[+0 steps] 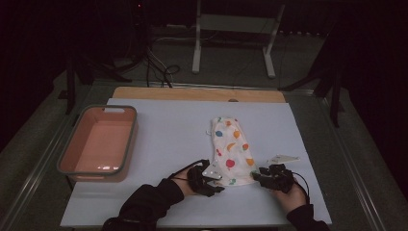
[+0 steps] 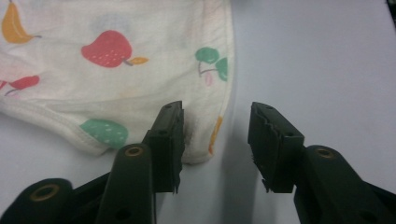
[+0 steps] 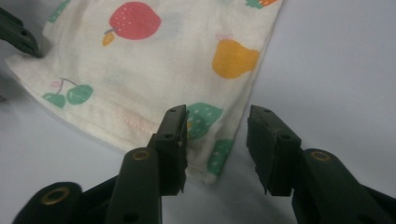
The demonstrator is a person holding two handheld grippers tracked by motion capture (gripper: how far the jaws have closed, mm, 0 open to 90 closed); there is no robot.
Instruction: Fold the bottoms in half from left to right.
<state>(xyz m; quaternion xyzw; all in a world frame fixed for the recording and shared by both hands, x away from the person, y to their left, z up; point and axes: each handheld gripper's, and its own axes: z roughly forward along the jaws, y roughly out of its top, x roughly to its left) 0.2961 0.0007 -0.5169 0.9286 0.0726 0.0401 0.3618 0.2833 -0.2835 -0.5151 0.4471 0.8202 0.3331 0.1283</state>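
Here, a cream cotton garment printed with coloured fruit (image 1: 230,150) lies flat on the pale blue table sheet (image 1: 163,134), right of a salmon-pink plastic basin with a grey rim (image 1: 98,143). The left gripper (image 1: 217,182) stands at the near left corner of its hem, the right gripper (image 1: 257,176) at the near right corner. Each pair of jaws is apart, one jaw over the cloth corner, one on bare sheet; the pads do not pinch the fabric.

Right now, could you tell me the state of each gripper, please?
Left gripper: open, jaws astride a near corner of the fruit-print cloth, not pinching it.
Right gripper: open, astride the cloth's other near corner.
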